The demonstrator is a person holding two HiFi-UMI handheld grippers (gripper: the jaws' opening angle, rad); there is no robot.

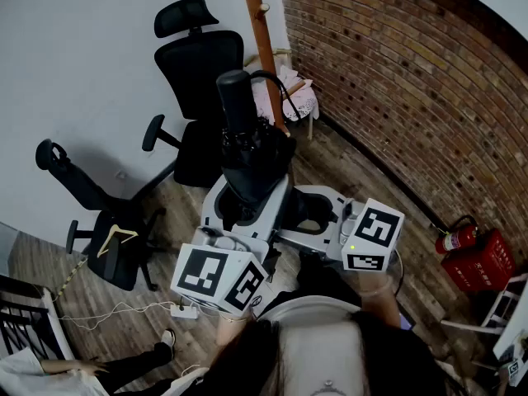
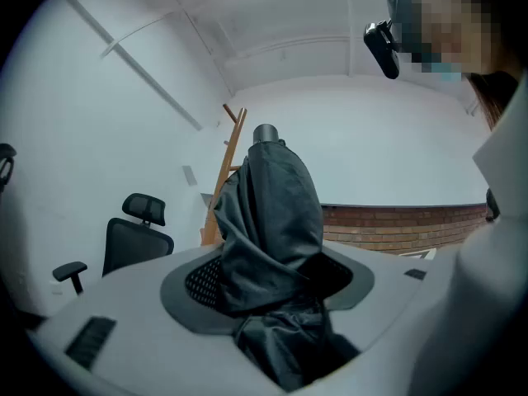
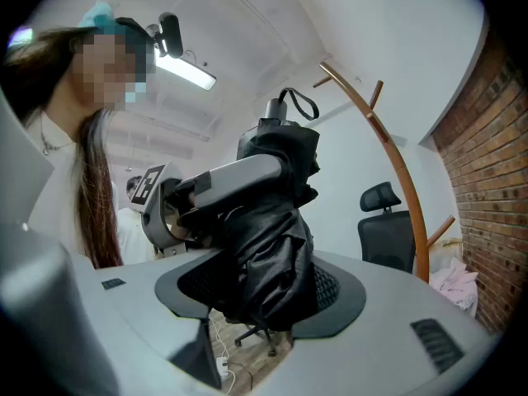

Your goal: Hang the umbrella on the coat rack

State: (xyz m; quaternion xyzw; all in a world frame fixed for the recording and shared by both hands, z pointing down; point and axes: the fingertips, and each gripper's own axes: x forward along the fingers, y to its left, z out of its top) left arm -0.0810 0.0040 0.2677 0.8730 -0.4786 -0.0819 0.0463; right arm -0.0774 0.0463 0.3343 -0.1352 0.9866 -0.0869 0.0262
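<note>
No text, number or brand is legible in any view. The marker cube (image 1: 219,279) at lower centre and the second cube (image 1: 373,238) to its right carry only black-and-white square patterns.

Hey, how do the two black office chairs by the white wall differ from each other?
The farther chair stands upright beside the coat rack; the nearer chair leans far back and sits apart from it. The nearer chair carries a wooden hanger on its seat; the farther chair shows none. Both are black with armrests.
</note>
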